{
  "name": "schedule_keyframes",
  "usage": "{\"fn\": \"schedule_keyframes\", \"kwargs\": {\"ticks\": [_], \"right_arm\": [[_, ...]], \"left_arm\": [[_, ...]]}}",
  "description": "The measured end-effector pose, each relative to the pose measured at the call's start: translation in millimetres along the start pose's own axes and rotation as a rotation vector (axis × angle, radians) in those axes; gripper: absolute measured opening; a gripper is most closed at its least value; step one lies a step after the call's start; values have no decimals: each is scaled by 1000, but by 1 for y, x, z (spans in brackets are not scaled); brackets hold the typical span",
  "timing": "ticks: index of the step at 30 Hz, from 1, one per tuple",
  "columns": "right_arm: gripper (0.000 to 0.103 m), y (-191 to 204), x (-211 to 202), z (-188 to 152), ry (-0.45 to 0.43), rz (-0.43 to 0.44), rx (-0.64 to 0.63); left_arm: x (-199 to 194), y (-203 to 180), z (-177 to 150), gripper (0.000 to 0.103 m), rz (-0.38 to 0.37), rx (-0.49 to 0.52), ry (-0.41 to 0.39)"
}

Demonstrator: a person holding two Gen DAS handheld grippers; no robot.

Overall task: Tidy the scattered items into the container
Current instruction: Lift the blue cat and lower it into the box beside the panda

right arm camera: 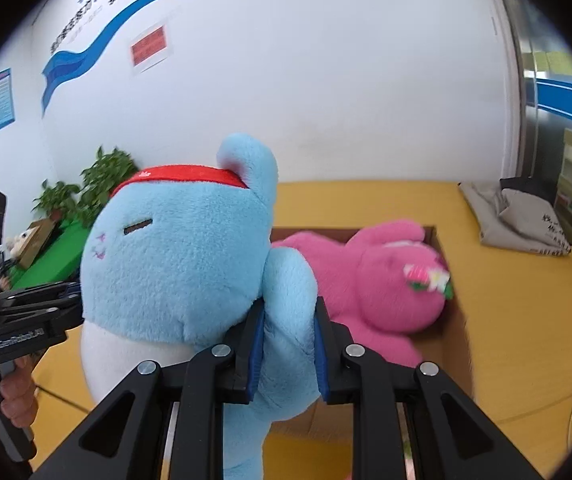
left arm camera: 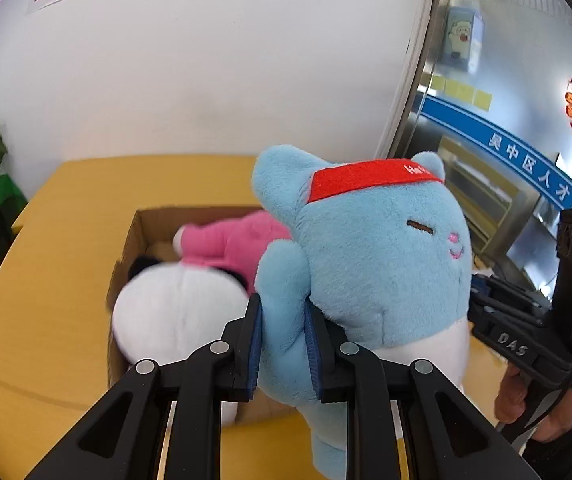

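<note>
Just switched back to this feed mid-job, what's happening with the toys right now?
A person is holding the blue plush toy with both grippers at once: the left gripper is clamped on one of its arms and the right gripper on the other. The toy hangs above the cardboard box on the yellow table. A pink plush and a black-and-white plush already lie in the box.
</note>
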State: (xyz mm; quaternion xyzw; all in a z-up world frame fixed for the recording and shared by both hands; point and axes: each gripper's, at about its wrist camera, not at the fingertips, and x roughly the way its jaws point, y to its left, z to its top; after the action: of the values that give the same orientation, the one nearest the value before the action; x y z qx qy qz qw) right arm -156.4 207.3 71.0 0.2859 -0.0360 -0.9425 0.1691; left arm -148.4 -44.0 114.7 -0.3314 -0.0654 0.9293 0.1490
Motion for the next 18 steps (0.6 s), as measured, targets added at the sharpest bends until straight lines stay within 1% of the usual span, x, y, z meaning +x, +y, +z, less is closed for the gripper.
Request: {"fn": "schedule_keyframes", "kwargs": {"ticks": [1, 3, 5, 7, 9, 11, 13, 14, 16, 18], "right_arm": [[21, -7, 11, 7, 0, -9, 6], [21, -20, 42, 13, 31, -21, 28], [21, -32, 79, 6, 112, -33, 52], [20, -43, 117, -11, 222, -52, 67], [20, -50, 147, -35, 342, -83, 62], [20, -53, 165, -55, 423, -116, 36], [23, -60, 168, -62, 450, -113, 50], [28, -62, 167, -58, 453, -110, 49], [31, -64, 157, -48, 429, -118, 31], [31, -66, 141, -36, 387, -110, 9]], "left_arm": [[13, 0, 8, 20, 9, -1, 8], [43, 1, 16, 20, 39, 2, 39], [80, 7, 14, 20, 66, -12, 104], [113, 12, -1, 20, 87, -24, 177], [141, 15, -22, 20, 95, -29, 248], [154, 11, -40, 20, 89, -19, 274], [156, 5, -46, 20, 117, 29, 261], [158, 2, -47, 20, 130, 48, 265], [158, -2, -48, 20, 145, 68, 276], [158, -3, -49, 21, 148, 76, 274]]}}
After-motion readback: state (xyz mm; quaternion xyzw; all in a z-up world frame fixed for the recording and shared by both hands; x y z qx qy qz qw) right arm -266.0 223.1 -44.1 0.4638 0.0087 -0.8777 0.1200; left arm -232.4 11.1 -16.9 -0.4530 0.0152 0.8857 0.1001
